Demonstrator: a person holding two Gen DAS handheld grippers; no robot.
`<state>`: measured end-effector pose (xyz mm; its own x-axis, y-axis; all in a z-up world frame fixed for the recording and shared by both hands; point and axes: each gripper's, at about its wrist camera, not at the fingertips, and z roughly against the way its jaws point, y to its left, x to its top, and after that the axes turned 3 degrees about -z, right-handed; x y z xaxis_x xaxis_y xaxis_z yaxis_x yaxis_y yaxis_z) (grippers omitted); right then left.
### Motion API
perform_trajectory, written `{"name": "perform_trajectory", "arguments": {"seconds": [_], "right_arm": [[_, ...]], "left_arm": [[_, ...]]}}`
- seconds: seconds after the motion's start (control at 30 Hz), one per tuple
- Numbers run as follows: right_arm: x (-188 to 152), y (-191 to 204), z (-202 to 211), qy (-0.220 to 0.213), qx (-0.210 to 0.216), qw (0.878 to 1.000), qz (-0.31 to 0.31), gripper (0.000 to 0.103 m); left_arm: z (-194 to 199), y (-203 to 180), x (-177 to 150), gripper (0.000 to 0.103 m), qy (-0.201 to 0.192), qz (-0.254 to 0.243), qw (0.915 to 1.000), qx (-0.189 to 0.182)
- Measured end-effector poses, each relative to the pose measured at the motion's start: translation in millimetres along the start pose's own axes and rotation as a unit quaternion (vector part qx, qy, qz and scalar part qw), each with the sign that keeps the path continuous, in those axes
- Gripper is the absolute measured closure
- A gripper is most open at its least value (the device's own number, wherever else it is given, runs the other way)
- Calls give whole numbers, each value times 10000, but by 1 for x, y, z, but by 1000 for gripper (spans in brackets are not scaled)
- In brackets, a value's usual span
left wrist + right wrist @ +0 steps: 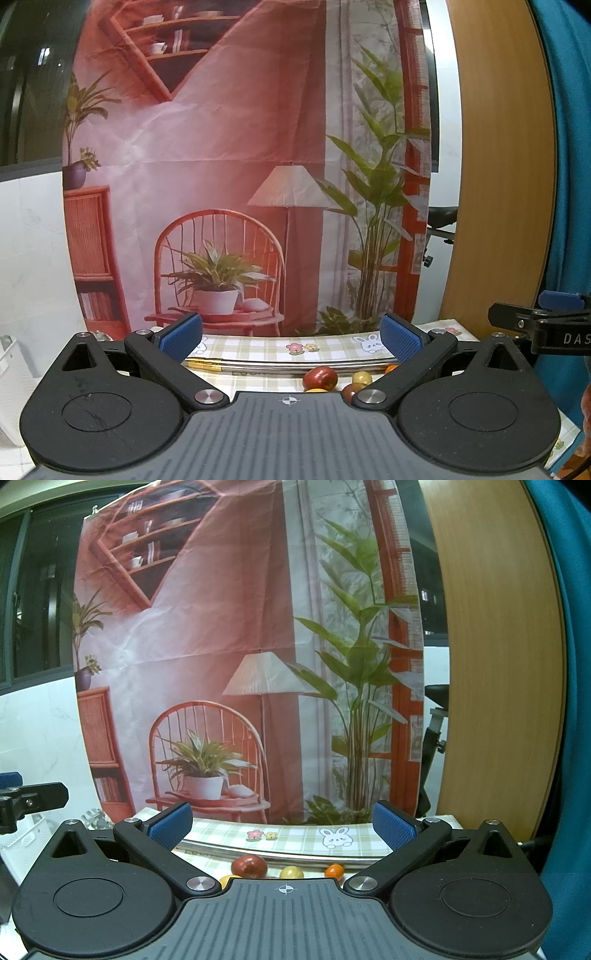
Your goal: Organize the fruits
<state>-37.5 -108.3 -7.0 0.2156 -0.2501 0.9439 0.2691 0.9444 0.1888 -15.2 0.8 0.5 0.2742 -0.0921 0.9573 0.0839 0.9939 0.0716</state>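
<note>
My left gripper (291, 338) is open, its blue pads wide apart with nothing between them. Below it, several small fruits lie against a metal tray rim (280, 363): a dark red fruit (320, 378), a yellowish one (361, 377) and a brown one (351, 392), partly hidden by the gripper body. My right gripper (282, 825) is also open and empty, held above the same spot. There the red fruit (249, 866), a yellow fruit (291, 872) and an orange fruit (334, 870) show by the tray rim (295, 856). Both grippers hover above and short of the fruits.
A checked tablecloth (325, 345) with flower and rabbit prints covers the table. A printed backdrop (240, 166) hangs right behind it. A wooden panel (498, 166) and a teal curtain (572, 147) stand at the right. A white basket (22, 840) sits at the left.
</note>
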Motion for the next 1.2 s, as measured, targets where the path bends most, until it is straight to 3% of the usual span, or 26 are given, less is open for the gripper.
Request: {"name": "perform_trajectory", "arguments": {"seconds": [0.27, 0.6, 0.77, 0.83, 0.9, 1.0, 1.13, 1.2], "right_arm": [[-3, -9, -7, 95, 115, 9999, -76, 0], [-44, -46, -73, 804, -57, 9959, -404, 0], [-72, -58, -106, 1175, -62, 9918, -503, 0], [-81, -60, -116, 1291, -70, 9903, -505, 0], [-88, -62, -128, 1378, -110, 9893, -457, 0], [-95, -62, -144, 1490, -206, 9880, -343, 0], [-101, -62, -157, 1618, -311, 9861, -222, 0], [-103, -64, -163, 1658, -294, 9854, -234, 0]], "left_arm": [[-15, 8, -11, 0, 186, -95, 9995, 250], [-70, 66, -45, 3, 961, 567, 9923, 546], [-101, 81, -66, 21, 1310, 686, 9882, 410], [-116, 81, -77, 39, 1440, 557, 9874, 350], [-131, 80, -87, 50, 1547, 421, 9866, 304], [-156, 79, -107, 55, 1728, 398, 9841, 76], [-196, 88, -135, 63, 2119, 1002, 9712, -427], [-211, 89, -143, 63, 2252, 1075, 9676, -391]]}}
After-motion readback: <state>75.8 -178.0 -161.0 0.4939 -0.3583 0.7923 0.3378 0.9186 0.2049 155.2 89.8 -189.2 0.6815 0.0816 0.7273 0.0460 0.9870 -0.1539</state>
